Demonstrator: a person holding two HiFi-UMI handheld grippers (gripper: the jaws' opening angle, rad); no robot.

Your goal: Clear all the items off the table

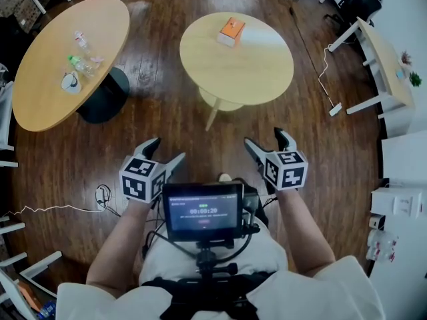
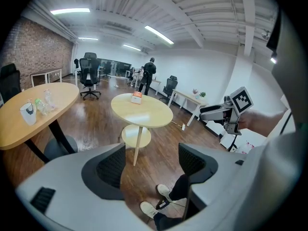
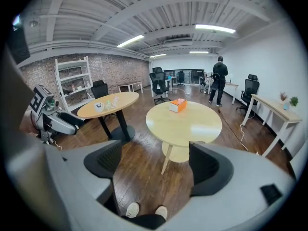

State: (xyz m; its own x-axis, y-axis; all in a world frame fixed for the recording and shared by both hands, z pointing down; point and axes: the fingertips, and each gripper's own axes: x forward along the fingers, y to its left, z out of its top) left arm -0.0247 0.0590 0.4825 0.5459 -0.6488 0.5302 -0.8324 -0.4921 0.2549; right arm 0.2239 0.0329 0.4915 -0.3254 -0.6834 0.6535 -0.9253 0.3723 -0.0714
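An orange box (image 1: 231, 31) lies on the far side of a round wooden table (image 1: 240, 72) ahead of me. It also shows as the orange box (image 2: 137, 97) in the left gripper view and the orange box (image 3: 177, 105) in the right gripper view. My left gripper (image 1: 167, 150) and right gripper (image 1: 264, 139) hang side by side over the floor, short of the table. Both are open. Nothing lies between the left gripper's pads (image 2: 113, 165) or the right gripper's pads (image 3: 204, 165); only floor and shoes show through the gaps.
An oval table (image 1: 40, 79) at the left carries clear bottles (image 1: 83, 52) and a cup (image 1: 70, 82). A white desk (image 1: 383, 65) and an office chair (image 1: 360, 2) stand at the right. A cable (image 1: 40, 210) runs over the floor. A person (image 3: 220, 78) stands far back.
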